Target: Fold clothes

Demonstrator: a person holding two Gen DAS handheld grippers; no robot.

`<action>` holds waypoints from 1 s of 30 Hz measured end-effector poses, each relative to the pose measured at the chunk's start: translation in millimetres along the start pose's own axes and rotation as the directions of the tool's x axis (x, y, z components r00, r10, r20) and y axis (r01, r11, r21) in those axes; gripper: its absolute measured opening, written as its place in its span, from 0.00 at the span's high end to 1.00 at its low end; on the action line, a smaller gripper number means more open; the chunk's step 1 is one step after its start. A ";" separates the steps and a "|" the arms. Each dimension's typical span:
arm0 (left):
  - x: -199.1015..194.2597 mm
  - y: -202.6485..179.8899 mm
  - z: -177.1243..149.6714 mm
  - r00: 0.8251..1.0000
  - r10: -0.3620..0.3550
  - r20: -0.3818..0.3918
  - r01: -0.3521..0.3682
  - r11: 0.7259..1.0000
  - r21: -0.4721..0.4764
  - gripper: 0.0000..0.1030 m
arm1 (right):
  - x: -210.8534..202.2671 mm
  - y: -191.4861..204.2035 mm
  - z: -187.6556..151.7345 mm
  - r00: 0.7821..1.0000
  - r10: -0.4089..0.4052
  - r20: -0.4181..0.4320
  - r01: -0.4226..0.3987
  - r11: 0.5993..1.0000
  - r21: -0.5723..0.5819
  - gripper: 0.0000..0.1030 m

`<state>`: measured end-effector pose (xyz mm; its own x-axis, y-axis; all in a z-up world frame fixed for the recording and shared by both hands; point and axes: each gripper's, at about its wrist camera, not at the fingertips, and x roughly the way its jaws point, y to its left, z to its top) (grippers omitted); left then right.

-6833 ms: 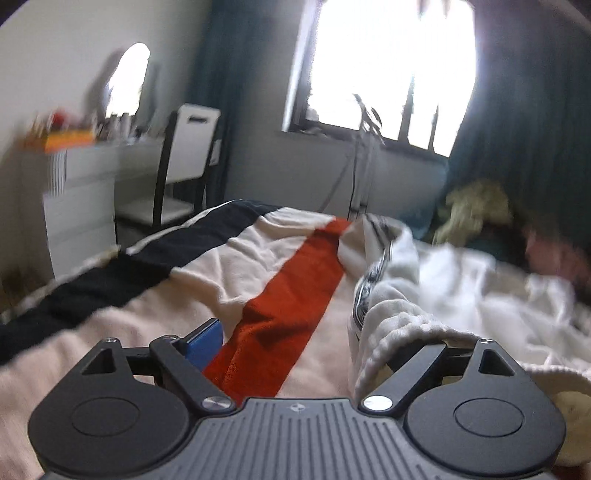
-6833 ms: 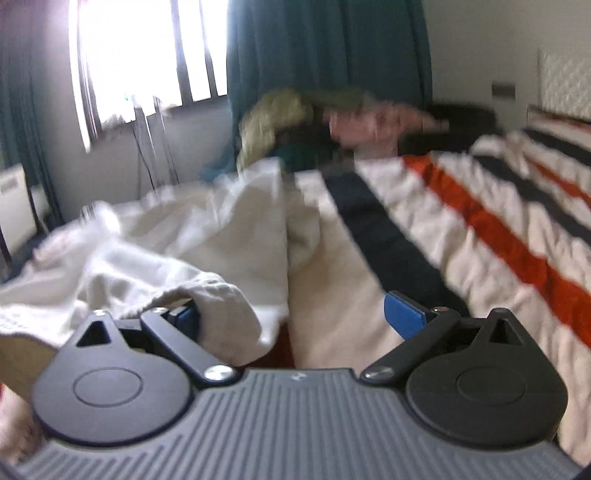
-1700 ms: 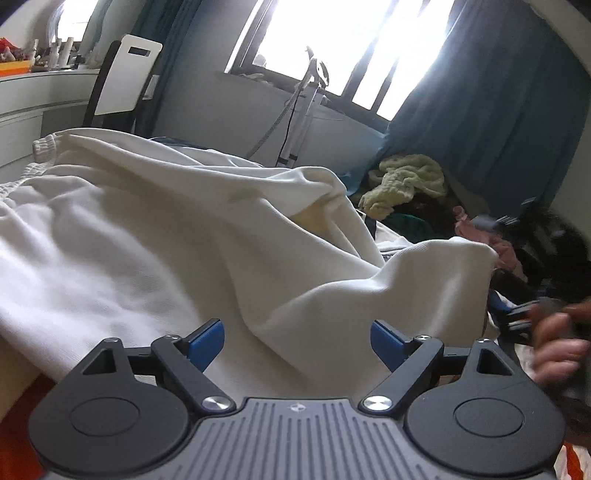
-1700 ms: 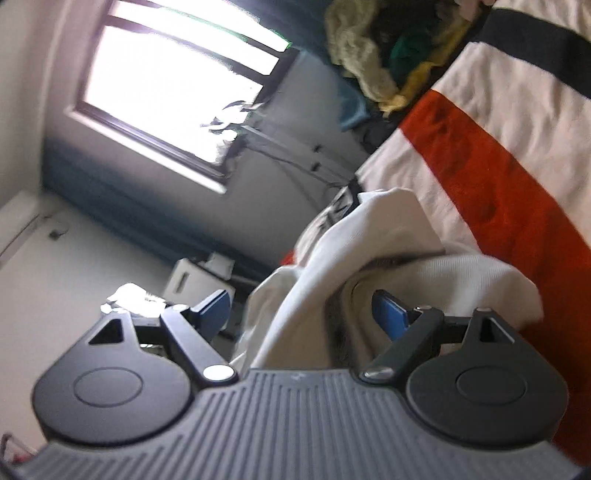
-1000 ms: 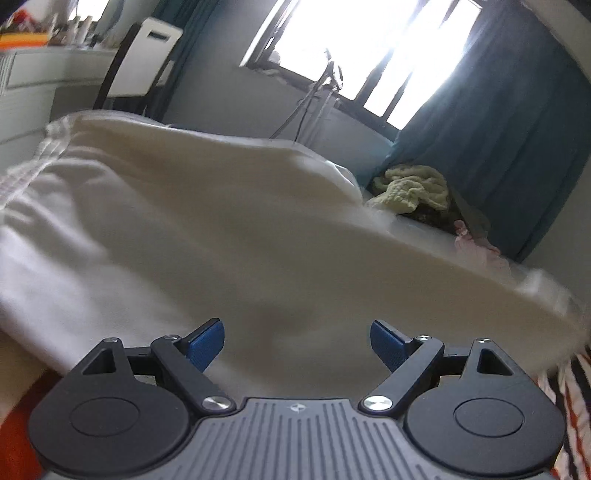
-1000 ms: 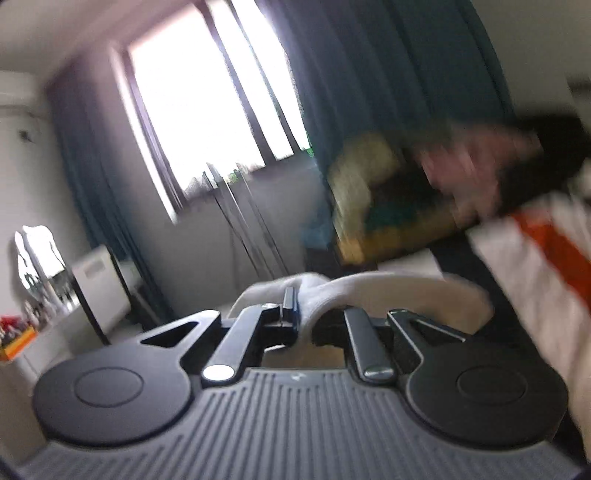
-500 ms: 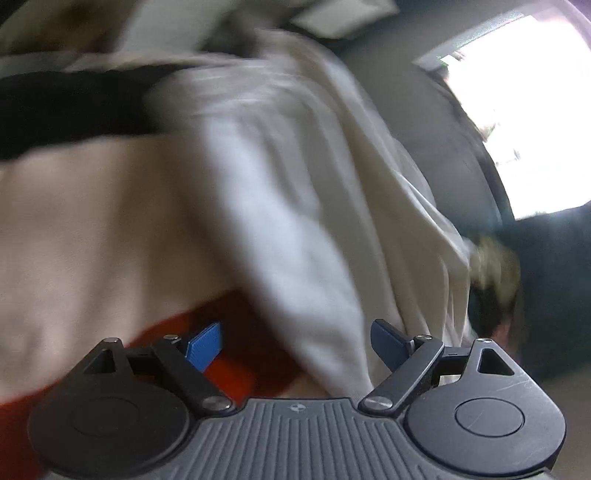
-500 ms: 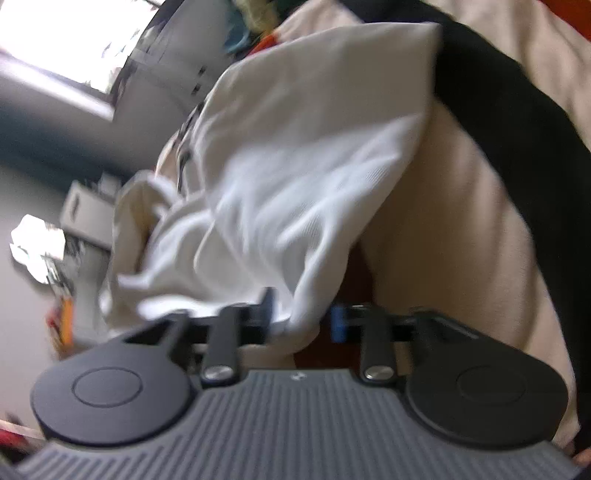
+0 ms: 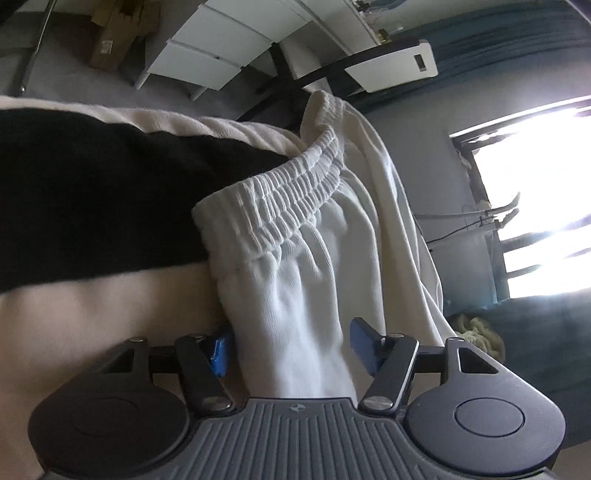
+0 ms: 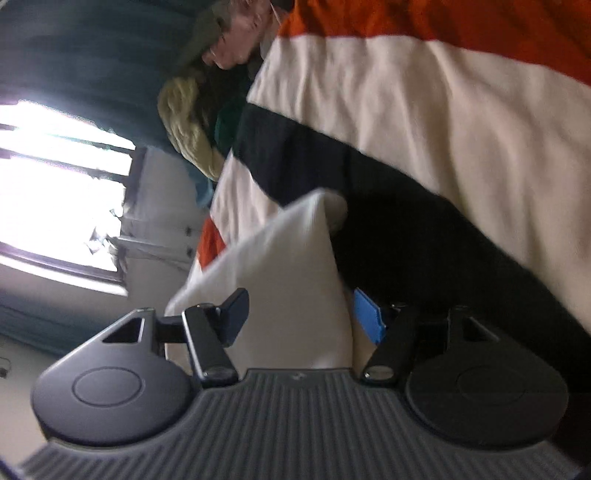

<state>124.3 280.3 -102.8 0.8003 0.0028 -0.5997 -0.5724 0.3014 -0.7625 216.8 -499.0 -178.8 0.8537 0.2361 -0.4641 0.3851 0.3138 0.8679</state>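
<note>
White sweatpants lie on a striped bedspread (image 9: 92, 192); their elastic waistband (image 9: 288, 199) is at the middle of the left wrist view. My left gripper (image 9: 291, 347) is low over the bed, rolled sideways. Its jaws are closing with a bunch of the sweatpants' cloth between the blue pads (image 9: 364, 343), which stand well apart. In the right wrist view a folded end of the sweatpants (image 10: 288, 258) rests on the bedspread (image 10: 424, 110). My right gripper (image 10: 301, 317) straddles that end, its jaws opening, and the pads do not press on the cloth.
White drawers (image 9: 229, 48), a cardboard box (image 9: 118, 33) and a chair (image 9: 391, 70) stand on the floor beyond the bed's edge. A bright window (image 9: 535, 184) with blue curtains is behind. A pile of other clothes (image 10: 188, 122) sits at the bed's far end.
My right gripper, shut on the cloth a second ago, has let go and opened. My left gripper's jaws have narrowed around the cloth. Both grippers rolled sideways and sank toward the bed.
</note>
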 end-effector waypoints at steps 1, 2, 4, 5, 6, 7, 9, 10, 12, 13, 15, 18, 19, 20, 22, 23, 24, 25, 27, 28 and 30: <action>2.9 0.9 0.0 1.000 0.002 0.002 -0.002 1.000 -0.007 0.45 | 8.4 -1.5 2.3 1.000 0.010 -0.006 -0.010 1.000 -0.007 0.37; 5.9 1.8 0.1 1.000 0.005 0.004 -0.005 1.000 -0.015 0.51 | 16.2 -1.4 5.1 1.000 0.010 -0.012 -0.011 1.000 -0.025 0.37; 10.8 3.0 -0.1 1.000 0.008 0.012 -0.007 1.000 -0.024 0.59 | 27.8 -0.9 10.3 1.000 0.017 -0.011 -0.018 0.998 -0.059 0.38; 9.1 0.9 -1.5 1.000 0.002 0.031 -0.002 1.000 -0.006 0.70 | 32.8 -0.1 12.7 1.000 0.019 -0.009 -0.019 0.997 -0.075 0.41; 7.4 -1.3 -2.9 0.999 -0.004 0.051 0.003 1.000 0.013 0.80 | 33.3 2.2 15.4 1.000 0.011 0.003 -0.010 0.995 -0.097 0.54; 5.6 -3.5 -4.2 0.998 -0.010 0.070 0.008 0.999 0.032 0.82 | 33.0 6.1 15.2 0.999 -0.018 0.039 0.023 0.991 -0.128 0.92; 1.1 -8.1 -7.0 0.994 -0.029 0.109 0.022 0.997 0.068 0.91 | 20.0 15.5 13.7 0.987 -0.052 0.153 0.082 0.977 -0.199 0.95; -6.0 -11.2 -8.3 0.989 -0.061 0.135 0.050 0.996 0.078 0.91 | 9.0 19.7 14.8 0.978 -0.038 0.205 0.085 0.971 -0.223 0.95; -23.6 -17.6 -10.5 0.972 -0.120 0.203 0.096 0.988 0.122 0.91 | -19.4 23.3 20.2 0.950 -0.034 0.310 0.103 0.972 -0.210 0.95; -35.0 -18.1 -11.2 0.957 -0.153 0.248 0.122 0.983 0.136 0.91 | -34.1 24.8 23.1 0.932 -0.033 0.362 0.112 0.974 -0.199 0.95; -50.5 -10.7 -10.0 0.938 -0.208 0.276 0.187 0.977 0.101 0.91 | -65.7 18.5 27.1 0.899 -0.053 0.434 0.126 0.982 -0.141 0.95; -66.5 0.1 -11.3 0.932 -0.216 0.292 0.202 0.976 0.075 0.91 | -112.7 5.0 31.4 0.852 -0.102 0.513 0.145 0.988 -0.045 0.95; -70.4 4.1 -11.8 0.931 -0.217 0.294 0.208 0.976 0.062 0.91 | -124.2 -0.1 30.1 0.848 -0.132 0.513 0.157 0.988 -0.006 0.95; -74.2 7.7 -12.4 0.930 -0.217 0.297 0.212 0.976 0.050 0.91 | -134.6 -4.8 28.3 0.846 -0.163 0.508 0.169 0.985 0.034 0.95; -81.9 12.1 -15.5 0.931 -0.202 0.304 0.200 0.979 0.039 0.91 | -155.5 -21.7 23.3 0.855 -0.224 0.469 0.179 0.974 0.140 0.95; -85.5 14.2 -17.1 0.931 -0.194 0.310 0.192 0.981 0.036 0.91 | -164.0 -32.7 18.6 0.861 -0.252 0.442 0.180 0.964 0.197 0.95; -89.9 16.5 -18.3 0.931 -0.187 0.315 0.186 0.982 0.033 0.91 | -172.4 -42.9 13.1 0.865 -0.285 0.413 0.191 0.948 0.254 0.95; -97.2 19.9 -17.6 0.930 -0.184 0.318 0.185 0.982 0.028 0.91 | -178.4 -50.9 7.2 0.864 -0.319 0.390 0.208 0.931 0.300 0.95; -111.7 26.6 -16.1 0.928 -0.180 0.325 0.184 0.983 0.018 0.91 | -188.8 -63.1 -7.5 0.861 -0.347 0.371 0.209 0.907 0.365 0.95; -119.2 30.0 -15.6 0.927 -0.178 0.329 0.184 0.983 0.012 0.91 | -196.6 -64.5 -14.5 0.855 -0.350 0.383 0.204 0.906 0.372 0.95; -132.1 35.1 -15.9 0.922 -0.175 0.346 0.186 0.983 0.001 0.91 | -217.6 -61.7 -27.3 0.839 -0.343 0.422 0.191 0.912 0.363 0.95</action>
<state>-4.3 275.4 -54.3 0.8996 0.2796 -0.3354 -0.4134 0.2976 -0.8606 -2.3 -544.7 -136.2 0.7324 -0.2971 -0.6127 0.6411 -0.0022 0.7674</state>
